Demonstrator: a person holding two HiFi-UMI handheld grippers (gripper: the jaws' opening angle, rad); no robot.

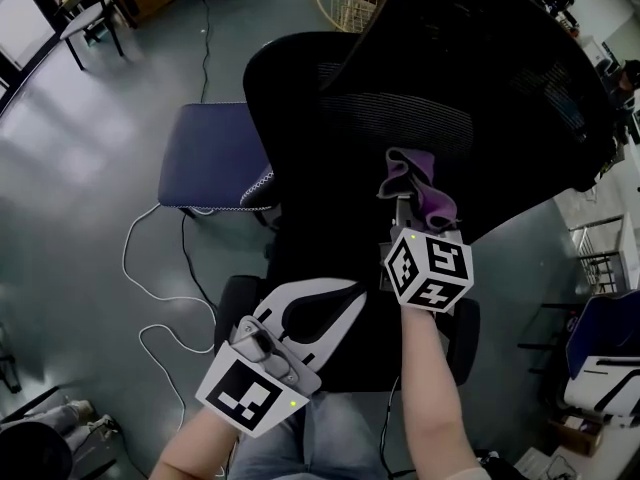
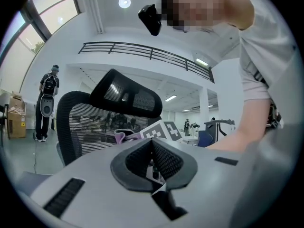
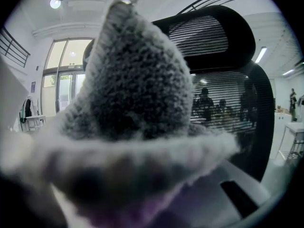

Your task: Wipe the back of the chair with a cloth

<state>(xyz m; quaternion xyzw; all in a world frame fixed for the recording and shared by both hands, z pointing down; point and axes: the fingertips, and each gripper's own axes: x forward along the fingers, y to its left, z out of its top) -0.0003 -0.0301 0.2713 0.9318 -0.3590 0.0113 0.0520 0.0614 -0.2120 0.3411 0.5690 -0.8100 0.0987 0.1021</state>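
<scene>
Head view: the right gripper (image 1: 412, 206) is clamped on a bunched purple cloth (image 1: 420, 183), which it presses against the mesh back of the black office chair (image 1: 400, 118), near the middle of the backrest. The left gripper (image 1: 352, 293) sits nearer and to the left, low by the chair's base, its 2 jaws clenched with nothing between them. A blue seat (image 1: 205, 158) stands left of the chair and a white cable (image 1: 150, 278) loops over the floor.

Left gripper view: the black pads meet at the tip, empty. Beyond them rise the chair back, its headrest (image 2: 126, 96) and the right gripper's marker cube (image 2: 164, 129).

Right gripper view: the cloth fills the frame, with the chair's mesh to its right.
</scene>
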